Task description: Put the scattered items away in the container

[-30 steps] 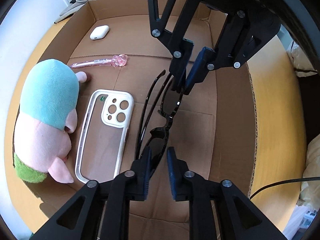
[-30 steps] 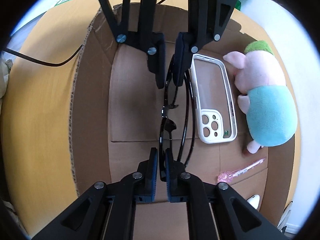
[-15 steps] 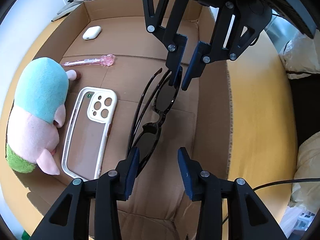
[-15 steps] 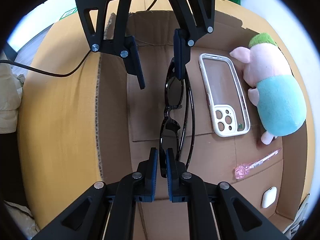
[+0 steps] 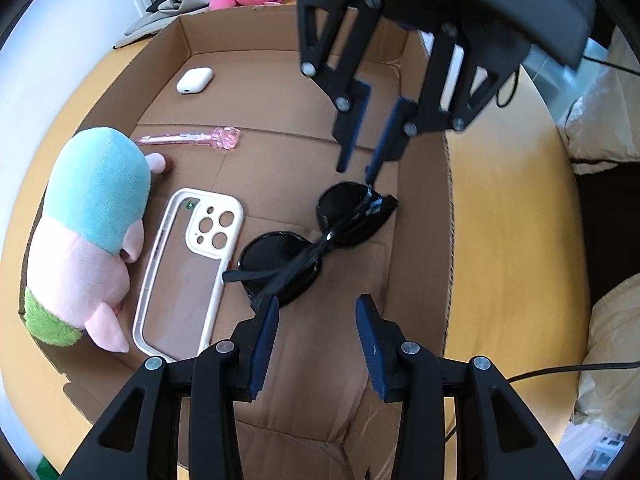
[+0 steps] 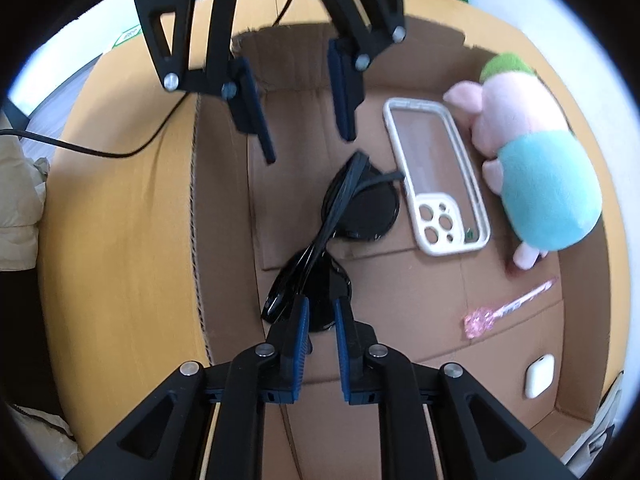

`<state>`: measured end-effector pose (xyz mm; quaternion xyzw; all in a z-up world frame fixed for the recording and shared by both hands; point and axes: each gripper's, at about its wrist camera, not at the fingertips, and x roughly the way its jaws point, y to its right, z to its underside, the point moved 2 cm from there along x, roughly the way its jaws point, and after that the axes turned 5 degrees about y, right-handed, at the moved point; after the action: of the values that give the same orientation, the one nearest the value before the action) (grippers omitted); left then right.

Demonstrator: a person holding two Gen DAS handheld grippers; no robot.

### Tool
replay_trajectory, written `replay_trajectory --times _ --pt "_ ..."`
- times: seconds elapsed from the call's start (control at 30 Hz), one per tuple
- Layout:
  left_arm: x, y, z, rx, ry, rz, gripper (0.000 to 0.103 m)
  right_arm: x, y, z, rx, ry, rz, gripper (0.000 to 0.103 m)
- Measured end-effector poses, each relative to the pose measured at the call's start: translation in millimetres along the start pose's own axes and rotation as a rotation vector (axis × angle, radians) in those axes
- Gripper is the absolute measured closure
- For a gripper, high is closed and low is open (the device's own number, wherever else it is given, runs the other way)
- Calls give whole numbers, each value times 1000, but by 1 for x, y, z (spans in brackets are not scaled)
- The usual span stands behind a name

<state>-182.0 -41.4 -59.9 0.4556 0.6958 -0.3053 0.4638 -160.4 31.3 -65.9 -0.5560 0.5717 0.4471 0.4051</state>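
Inside the cardboard box (image 5: 280, 52), listed left to right in the left wrist view: plush pig (image 5: 86, 236); pink wand (image 5: 192, 138); white earbud case (image 5: 195, 80); clear phone case (image 5: 188, 268); black sunglasses (image 5: 316, 240), lying on the box floor. Left gripper (image 5: 316, 344): fingers spread wide above the sunglasses, touching nothing. Right gripper (image 6: 320, 316): fingers slightly parted, gripping nothing.

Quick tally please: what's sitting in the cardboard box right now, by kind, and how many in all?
Sunglasses: 1
Phone case: 1
Plush pig toy: 1
Pink pen: 1
White earbuds case: 1
Total in the cardboard box: 5
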Motion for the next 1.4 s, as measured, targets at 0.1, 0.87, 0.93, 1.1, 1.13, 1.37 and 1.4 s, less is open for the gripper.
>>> replay_trajectory --times 0.1,0.87,0.93,1.1,1.13,1.37,1.4 --pt "-2 -3 -5 -14 11 -4 60 0 0 1 26 7 -3 90" --pt "-76 73 -20 -710 512 -534 0 -89 -16 80 938 516 437 29" --pt "-71 83 -24 -766 524 -593 0 -99 -22 89 974 518 480 28" --pt "-73 104 -33 -862 590 -678 0 -104 -35 95 970 497 530 28" --pt "-73 106 -34 -891 603 -685 0 -103 -36 95 975 497 529 28" --pt "-73 111 -27 -1031 591 -752 0 -106 -44 102 991 487 556 28" --pt "-73 112 -26 -1040 587 -760 0 -106 -45 102 991 482 564 28"
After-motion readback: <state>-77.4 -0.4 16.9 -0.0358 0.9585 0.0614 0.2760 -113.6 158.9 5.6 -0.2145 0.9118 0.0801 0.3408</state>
